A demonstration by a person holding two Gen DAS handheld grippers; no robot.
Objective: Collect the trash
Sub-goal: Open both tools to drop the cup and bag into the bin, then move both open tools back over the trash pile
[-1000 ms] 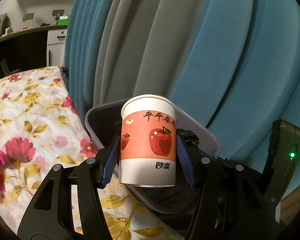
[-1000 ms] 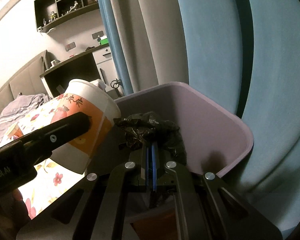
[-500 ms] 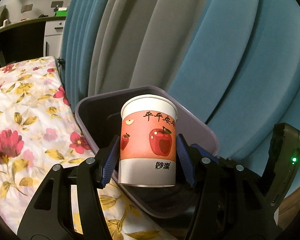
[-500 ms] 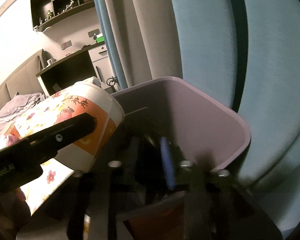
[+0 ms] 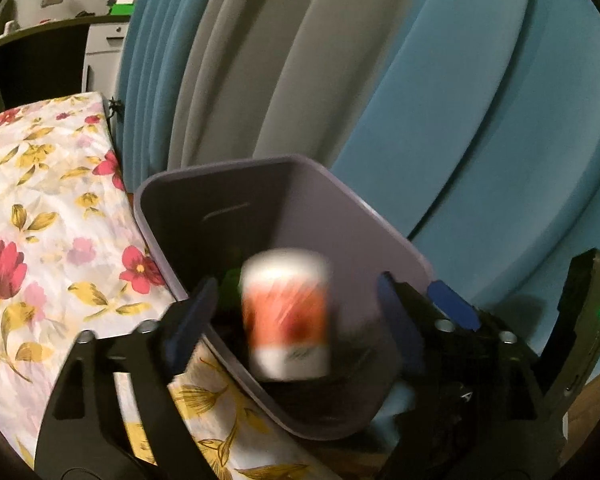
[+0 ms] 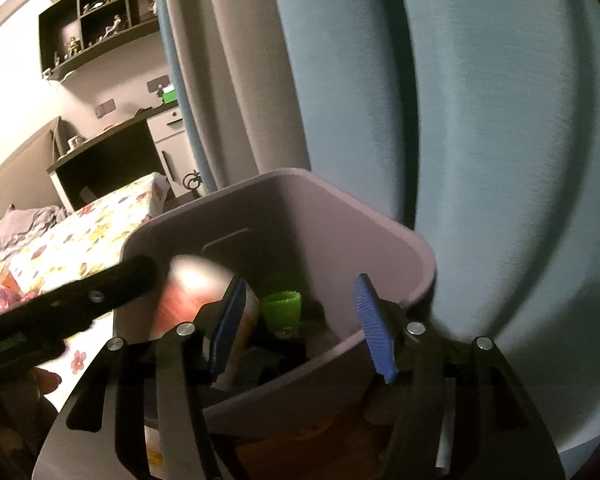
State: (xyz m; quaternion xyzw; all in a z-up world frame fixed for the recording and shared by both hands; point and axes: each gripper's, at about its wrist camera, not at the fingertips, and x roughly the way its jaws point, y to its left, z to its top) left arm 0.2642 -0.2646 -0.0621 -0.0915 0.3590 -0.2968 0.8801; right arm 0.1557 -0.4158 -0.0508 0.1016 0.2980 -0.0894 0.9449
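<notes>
A white paper cup with a red apple label (image 5: 286, 314) is blurred, free between the spread fingers of my left gripper (image 5: 296, 320), inside the mouth of the purple trash bin (image 5: 364, 216). My left gripper is open. In the right wrist view the same cup (image 6: 192, 300) shows at the bin's left side, beside a green cupcake liner (image 6: 282, 306) and dark trash in the bin (image 6: 380, 232). My right gripper (image 6: 300, 328) is open and empty over the bin's near rim.
A bed with a floral sheet (image 5: 40, 220) lies left of the bin. Blue and grey curtains (image 5: 440, 100) hang behind it. A dark desk and white drawers (image 6: 168, 140) stand at the far wall.
My left gripper opened and let go of the cup, which drops into the bin. My right gripper opened and released the black bag it held.
</notes>
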